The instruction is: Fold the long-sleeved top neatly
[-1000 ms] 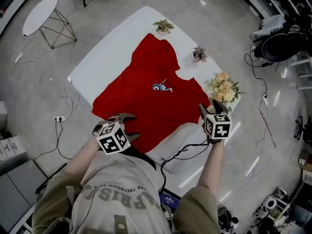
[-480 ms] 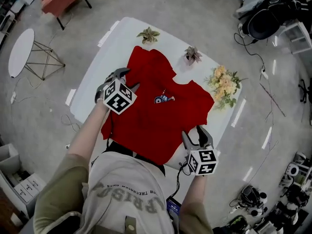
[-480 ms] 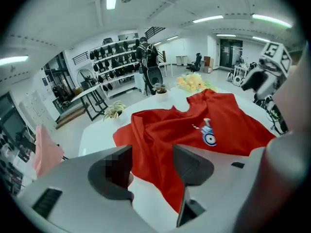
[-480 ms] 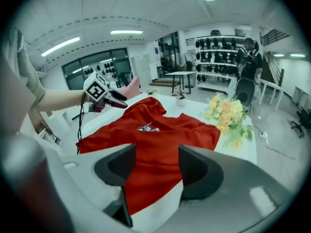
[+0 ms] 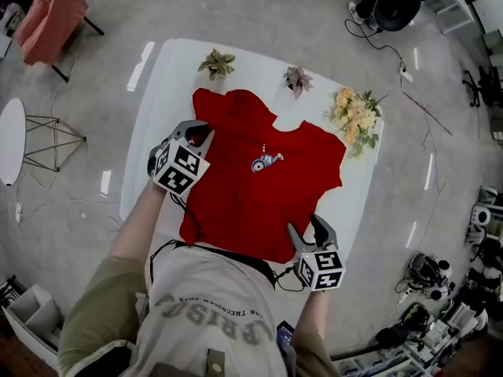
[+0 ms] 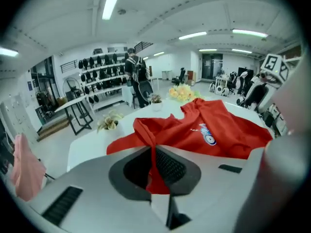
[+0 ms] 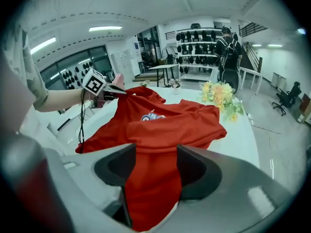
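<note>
A red long-sleeved top [image 5: 259, 187] with a small blue print lies spread on the white table [image 5: 165, 69]. At the top's left edge, my left gripper [image 5: 201, 132] has just been closing, and a pinch of red cloth is between its jaws. In the left gripper view the left gripper [image 6: 154, 152] is shut on that raised fold of the top [image 6: 214, 130]. My right gripper [image 5: 306, 230] is at the near hem on the right side. In the right gripper view the right gripper [image 7: 153, 164] stands wide open, with the top [image 7: 160, 120] lying between its jaws.
Two small potted plants [image 5: 218, 63] [image 5: 297, 78] and a flower bouquet [image 5: 354, 108] stand along the table's far edge. A black cable [image 5: 169, 250] hangs at the near edge. A round side table [image 5: 9, 140] and a chair [image 5: 51, 10] stand on the floor to the left.
My left gripper went from the near hem up the top's left side and shut on the edge. The right gripper came from the right side down to the near hem, still open.
</note>
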